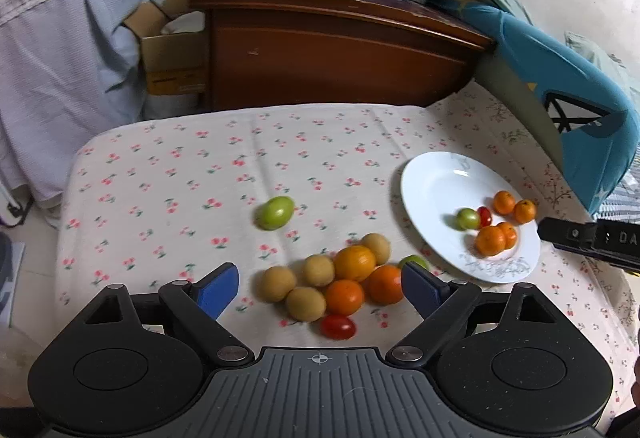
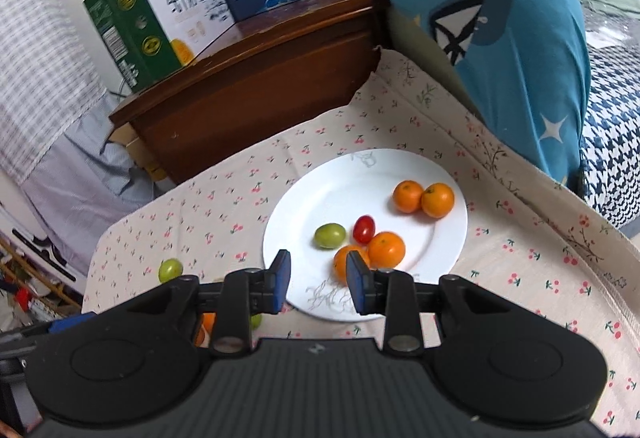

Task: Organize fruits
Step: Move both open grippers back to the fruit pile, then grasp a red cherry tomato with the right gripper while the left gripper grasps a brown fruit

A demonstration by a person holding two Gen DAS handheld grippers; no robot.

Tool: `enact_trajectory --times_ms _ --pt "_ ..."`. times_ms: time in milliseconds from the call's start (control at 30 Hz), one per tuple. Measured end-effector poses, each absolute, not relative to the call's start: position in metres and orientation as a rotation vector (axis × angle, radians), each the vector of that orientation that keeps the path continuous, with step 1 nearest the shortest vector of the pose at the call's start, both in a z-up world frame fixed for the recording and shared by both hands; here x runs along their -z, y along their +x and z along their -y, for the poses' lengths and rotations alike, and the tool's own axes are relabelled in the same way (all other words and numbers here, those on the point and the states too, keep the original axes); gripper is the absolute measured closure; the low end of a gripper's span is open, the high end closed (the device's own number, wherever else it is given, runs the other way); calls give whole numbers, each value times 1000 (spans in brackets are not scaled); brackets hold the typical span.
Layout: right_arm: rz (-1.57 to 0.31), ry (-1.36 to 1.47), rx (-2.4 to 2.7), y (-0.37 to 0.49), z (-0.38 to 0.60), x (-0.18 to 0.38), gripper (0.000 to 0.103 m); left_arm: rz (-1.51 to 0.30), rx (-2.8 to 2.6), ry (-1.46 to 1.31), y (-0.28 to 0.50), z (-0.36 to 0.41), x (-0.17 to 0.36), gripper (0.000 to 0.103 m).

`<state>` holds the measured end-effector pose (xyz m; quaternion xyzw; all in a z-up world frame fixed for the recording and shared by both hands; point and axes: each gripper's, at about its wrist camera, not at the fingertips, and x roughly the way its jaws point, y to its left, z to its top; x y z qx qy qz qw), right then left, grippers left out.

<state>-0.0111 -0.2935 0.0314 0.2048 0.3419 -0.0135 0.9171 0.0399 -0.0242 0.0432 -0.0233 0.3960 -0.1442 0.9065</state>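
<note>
Cherry-printed cream cloth (image 1: 192, 166) covers the bed-like surface where the sorting happens, with a dark wooden cabinet (image 1: 332, 50) behind it. On the round white plate (image 2: 400, 166) six pieces already sit: four small oranges (image 2: 438, 200), one red cherry tomato (image 2: 364, 229) and one small green fruit (image 2: 329, 235). Off the plate, a cluster waits on the cloth just in front of the left gripper (image 1: 320, 288): four pale tan round fruits (image 1: 277, 283), three larger oranges (image 1: 354, 263), a second red cherry tomato (image 1: 338, 326), and a green fruit half hidden behind the gripper's right pad (image 1: 414, 261); one more green oval fruit (image 1: 276, 213) lies alone farther out. The left gripper stands wide with nothing between its blue pads, aimed at the cluster. The right gripper (image 2: 318, 284) hovers over the plate's near rim, jaws narrow and empty. By this count a little under half the fruit is plated, so roughly ten pieces remain to be moved.
</note>
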Motion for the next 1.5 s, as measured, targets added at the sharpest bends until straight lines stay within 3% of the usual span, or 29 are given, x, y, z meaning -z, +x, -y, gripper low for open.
enact_trajectory --times_ms 367,1500 --pt "-724 432 33 -32 277 -22 65 -786 287 -60 19 13 -44 12" --pt "-753 348 -207 -41 213 10 68 -832 107 -71 16 -38 -14 14"
